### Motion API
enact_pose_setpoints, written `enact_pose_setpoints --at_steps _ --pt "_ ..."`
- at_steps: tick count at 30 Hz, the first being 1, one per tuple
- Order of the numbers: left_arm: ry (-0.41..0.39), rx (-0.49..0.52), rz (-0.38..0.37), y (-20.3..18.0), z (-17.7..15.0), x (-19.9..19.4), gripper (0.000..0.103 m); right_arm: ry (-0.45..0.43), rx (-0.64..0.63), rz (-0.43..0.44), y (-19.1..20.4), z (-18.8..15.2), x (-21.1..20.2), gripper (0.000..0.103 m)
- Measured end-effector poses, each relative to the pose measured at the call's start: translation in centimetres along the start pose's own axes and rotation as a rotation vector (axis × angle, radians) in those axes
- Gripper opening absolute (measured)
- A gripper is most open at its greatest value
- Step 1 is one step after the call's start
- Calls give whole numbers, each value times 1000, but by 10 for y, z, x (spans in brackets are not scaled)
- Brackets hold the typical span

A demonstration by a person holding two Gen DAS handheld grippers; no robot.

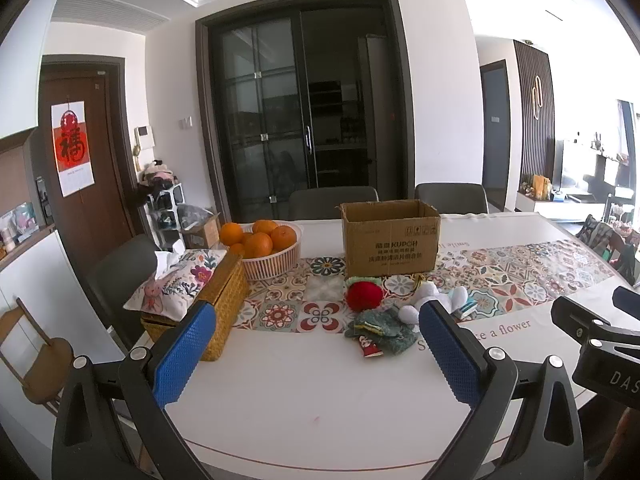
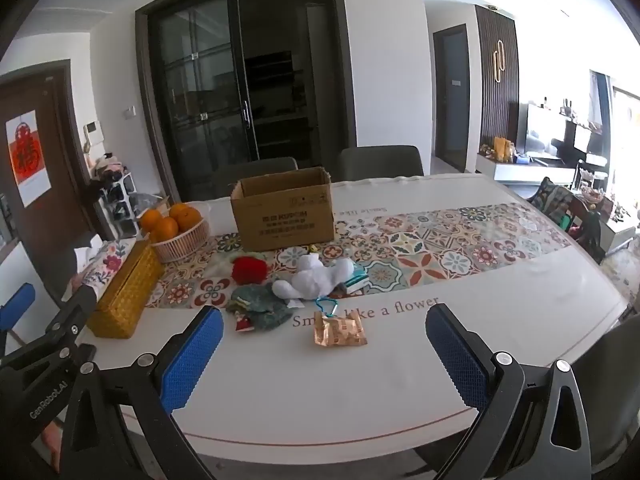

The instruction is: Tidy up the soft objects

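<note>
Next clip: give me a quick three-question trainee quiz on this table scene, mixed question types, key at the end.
1. True or false: the cardboard box already holds the white plush toy.
2. Multiple choice: what lies nearest the right gripper? A) red plush B) gold snack packet C) basket of oranges
3. Fill in: both the left gripper and the right gripper are ____ and hold nothing.

Key: 1 false, the toy lies on the table in front of the box; 2 B; 3 open.
</note>
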State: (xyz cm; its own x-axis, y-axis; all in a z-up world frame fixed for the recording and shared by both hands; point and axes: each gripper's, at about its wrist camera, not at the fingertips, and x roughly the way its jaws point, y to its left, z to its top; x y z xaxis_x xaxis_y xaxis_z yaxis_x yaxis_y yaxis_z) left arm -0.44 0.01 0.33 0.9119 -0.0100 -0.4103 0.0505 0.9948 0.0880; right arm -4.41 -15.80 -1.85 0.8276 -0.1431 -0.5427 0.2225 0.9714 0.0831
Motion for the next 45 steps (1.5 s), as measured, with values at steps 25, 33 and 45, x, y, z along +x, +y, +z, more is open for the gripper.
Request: enact_pose_setpoints --at_steps 25,33,45 --pt "-2 0 -6 0 -1 5 103 -3 -4 8 4 1 6 103" --pt "0 -1 -7 0 2 8 103 -3 -5 8 4 2 6 103" --pt "3 0 -10 1 4 9 103 -1 -6 16 4 4 8 103"
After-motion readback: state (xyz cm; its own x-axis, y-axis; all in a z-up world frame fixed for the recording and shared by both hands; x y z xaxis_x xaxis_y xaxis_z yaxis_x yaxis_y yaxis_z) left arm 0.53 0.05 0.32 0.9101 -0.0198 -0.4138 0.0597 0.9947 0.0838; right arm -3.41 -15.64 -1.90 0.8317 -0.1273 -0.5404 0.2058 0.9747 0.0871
